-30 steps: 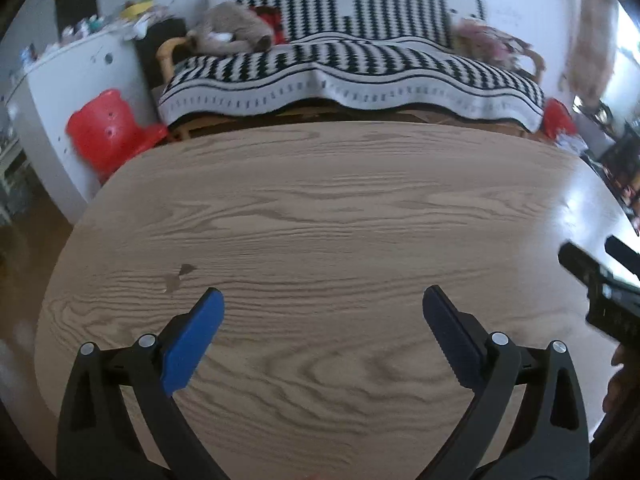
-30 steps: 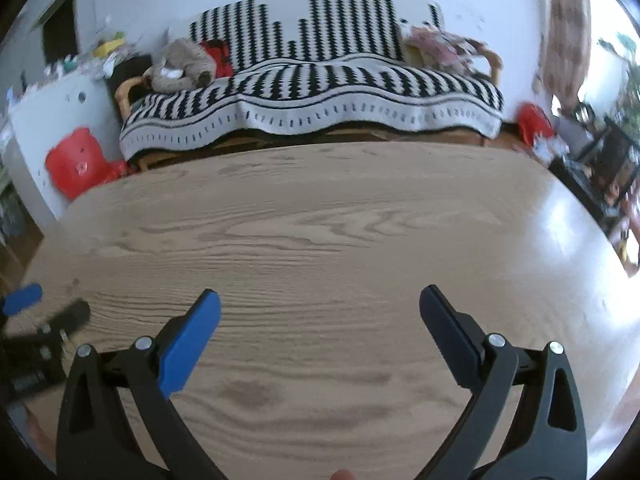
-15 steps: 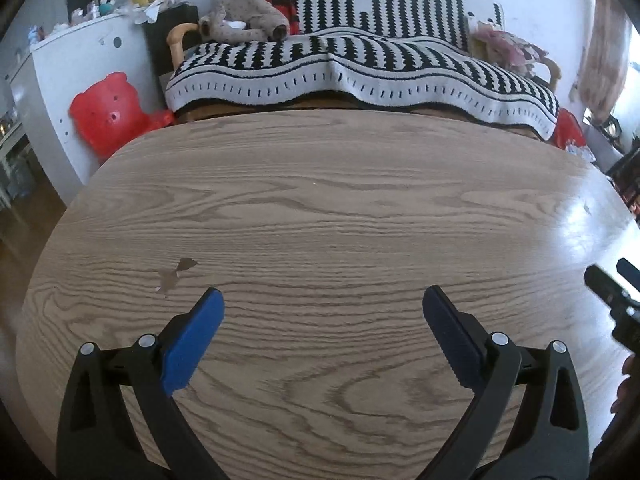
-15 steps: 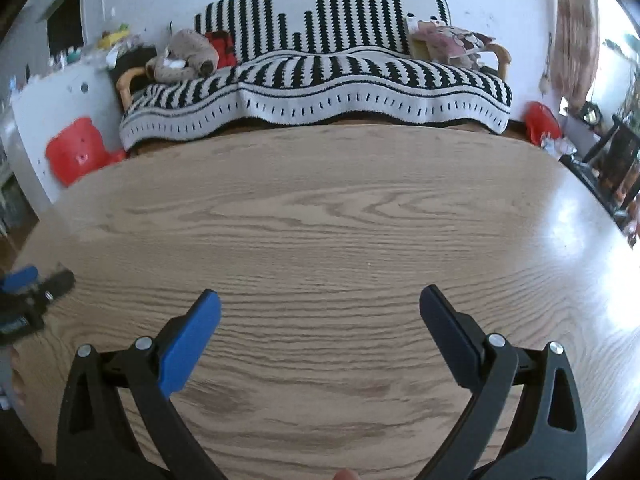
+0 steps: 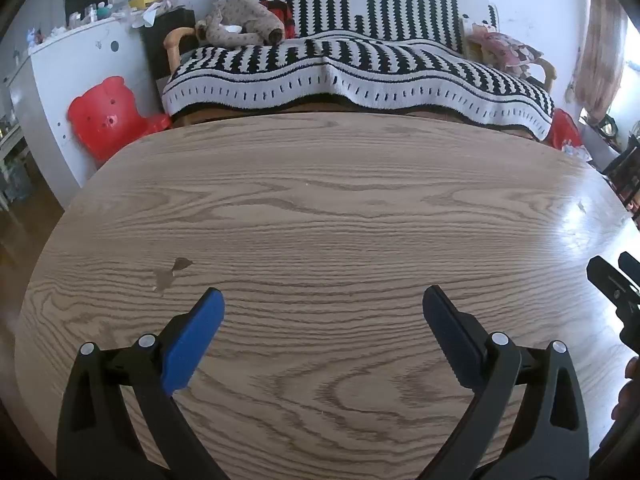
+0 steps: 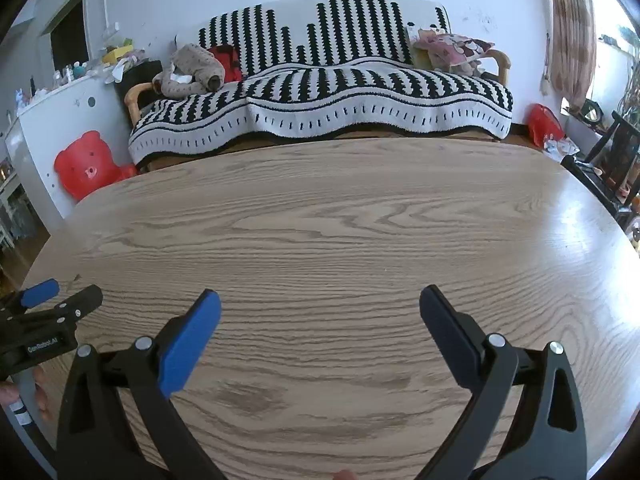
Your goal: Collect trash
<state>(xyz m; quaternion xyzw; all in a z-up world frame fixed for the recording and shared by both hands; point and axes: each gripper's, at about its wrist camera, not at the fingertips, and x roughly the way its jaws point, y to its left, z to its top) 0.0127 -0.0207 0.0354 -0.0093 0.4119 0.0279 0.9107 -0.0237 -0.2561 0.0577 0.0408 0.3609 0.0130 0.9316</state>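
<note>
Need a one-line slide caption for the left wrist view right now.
Left gripper, jaws open and empty, above a bare wooden table facing a striped-blanket sofa.

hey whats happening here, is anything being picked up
Nothing is being picked up right now. A person holds a left gripper and a right gripper over a wooden table, both open and empty. No trash shows on the tabletop; only a small chipped mark is visible near the left gripper. Beyond the table are a sofa with a striped blanket and a red bear-shaped chair.
</note>
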